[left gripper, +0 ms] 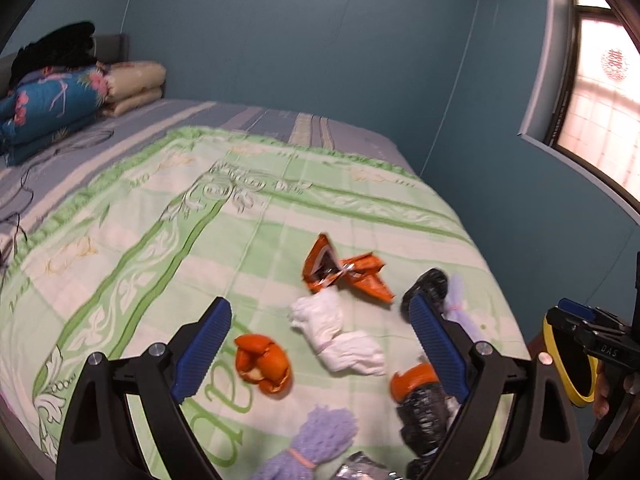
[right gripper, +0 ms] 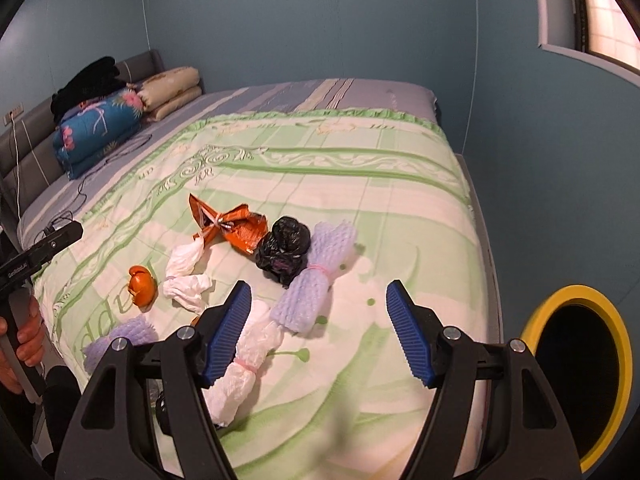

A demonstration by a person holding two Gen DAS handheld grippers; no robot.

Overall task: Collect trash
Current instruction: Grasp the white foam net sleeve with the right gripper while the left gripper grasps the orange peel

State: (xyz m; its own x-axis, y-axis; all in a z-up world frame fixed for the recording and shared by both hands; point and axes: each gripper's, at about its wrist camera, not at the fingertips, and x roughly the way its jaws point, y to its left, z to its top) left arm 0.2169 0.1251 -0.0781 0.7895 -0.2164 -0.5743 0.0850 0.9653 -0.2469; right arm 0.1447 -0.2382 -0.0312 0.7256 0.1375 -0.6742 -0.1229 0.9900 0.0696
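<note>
Your left gripper (left gripper: pixel 322 354) has its jaws spread wide, nothing pinched; it hangs above the bed. Between the jaws sit a crumpled white tissue (left gripper: pixel 340 336) and an orange peel (left gripper: pixel 262 364) just inside the left pad. Beyond the tips lies a torn orange wrapper (left gripper: pixel 344 270). By the right pad: a second peel piece (left gripper: pixel 412 378) touching a black bag (left gripper: pixel 424 416), and another black bag (left gripper: pixel 430 284) past the tip. Below the jaws, a purple foam net (left gripper: pixel 316 440) tied with a band. Your right gripper (right gripper: pixel 320 336) is also wide open, holding nothing. A white foam net (right gripper: pixel 248 356) lies against its left pad, a lavender foam net (right gripper: pixel 316 276) sits between and ahead of the jaws, touching a black plastic bag (right gripper: pixel 284 248). Further out left: the wrapper, tissue, peel. All trash lies on the green quilt (right gripper: pixel 360 184). A yellow-rimmed bin (right gripper: pixel 580 376) stands outside the right jaw, beside the bed. Your hand (right gripper: pixel 24 336) on the other handle shows far left.
</note>
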